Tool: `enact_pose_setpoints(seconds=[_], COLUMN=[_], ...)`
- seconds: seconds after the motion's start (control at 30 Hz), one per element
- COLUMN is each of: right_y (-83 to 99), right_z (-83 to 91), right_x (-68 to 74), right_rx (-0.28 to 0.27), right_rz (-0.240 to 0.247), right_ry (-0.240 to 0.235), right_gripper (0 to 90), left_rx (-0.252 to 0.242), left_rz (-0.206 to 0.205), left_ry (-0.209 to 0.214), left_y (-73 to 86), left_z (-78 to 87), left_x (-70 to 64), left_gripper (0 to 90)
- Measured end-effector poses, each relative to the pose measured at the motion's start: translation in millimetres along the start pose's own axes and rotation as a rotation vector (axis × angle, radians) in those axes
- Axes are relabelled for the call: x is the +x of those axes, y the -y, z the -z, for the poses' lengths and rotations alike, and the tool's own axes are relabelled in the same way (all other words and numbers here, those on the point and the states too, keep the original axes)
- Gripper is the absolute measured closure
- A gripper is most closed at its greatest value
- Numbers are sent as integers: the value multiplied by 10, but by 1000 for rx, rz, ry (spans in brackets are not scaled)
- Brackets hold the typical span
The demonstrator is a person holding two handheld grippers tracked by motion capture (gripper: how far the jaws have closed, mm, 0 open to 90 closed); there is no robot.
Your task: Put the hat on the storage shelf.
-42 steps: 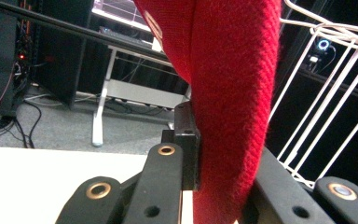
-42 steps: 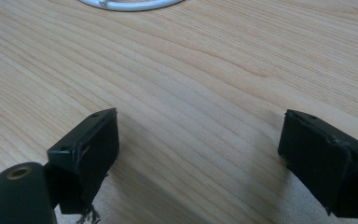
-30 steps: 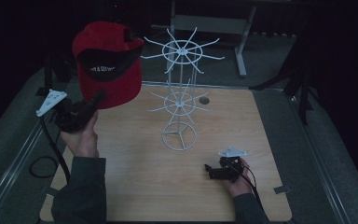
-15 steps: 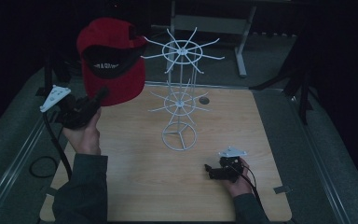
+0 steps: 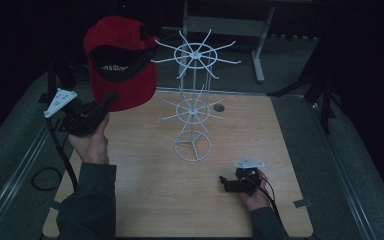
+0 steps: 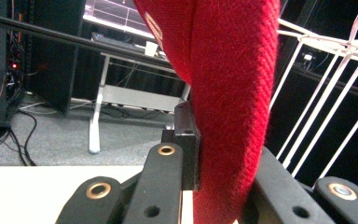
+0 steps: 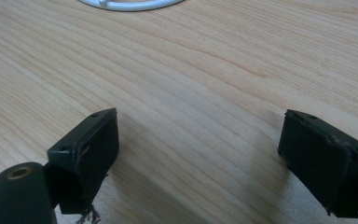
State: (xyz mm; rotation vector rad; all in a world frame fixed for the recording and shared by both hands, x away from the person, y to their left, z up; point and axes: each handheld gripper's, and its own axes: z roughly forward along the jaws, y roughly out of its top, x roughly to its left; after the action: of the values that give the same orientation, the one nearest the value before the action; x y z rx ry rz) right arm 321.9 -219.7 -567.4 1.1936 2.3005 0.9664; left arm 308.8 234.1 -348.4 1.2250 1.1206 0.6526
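Cap (image 5: pixel 121 62), pinched at its brim by the left gripper (image 5: pixel 96 107), has drifted closer to the rack (image 5: pixel 194 97), likely for hanging on its upper spokes, while the right gripper (image 5: pixel 230 183), jaws spread, rests near the rack's base.

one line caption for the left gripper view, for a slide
Left gripper clamps a red cap beside a white wire rack.

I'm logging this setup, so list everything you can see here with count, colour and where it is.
cap: one, red with a black underside, held up left of the rack's top
wire rack: one, white, two tiers of spokes, standing mid-table
table: one, light wood
desk frame: one, grey, on the floor behind the table
left gripper: one, black, raised, fingers shut on the cap
right gripper: one, black, low over the table's near right, fingers open
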Motion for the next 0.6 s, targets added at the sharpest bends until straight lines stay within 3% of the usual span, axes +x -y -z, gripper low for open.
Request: enact_pose_setpoints(seconds=[0.6], right_y=[0], right_z=[1], right_x=[2], right_rx=[1], right_rz=[-2], right_ry=[-1], right_gripper=[121], left_rx=[-29], left_rz=[12], left_ry=[8], left_y=[-47], left_z=[-46], left_x=[-53], left_gripper=[855])
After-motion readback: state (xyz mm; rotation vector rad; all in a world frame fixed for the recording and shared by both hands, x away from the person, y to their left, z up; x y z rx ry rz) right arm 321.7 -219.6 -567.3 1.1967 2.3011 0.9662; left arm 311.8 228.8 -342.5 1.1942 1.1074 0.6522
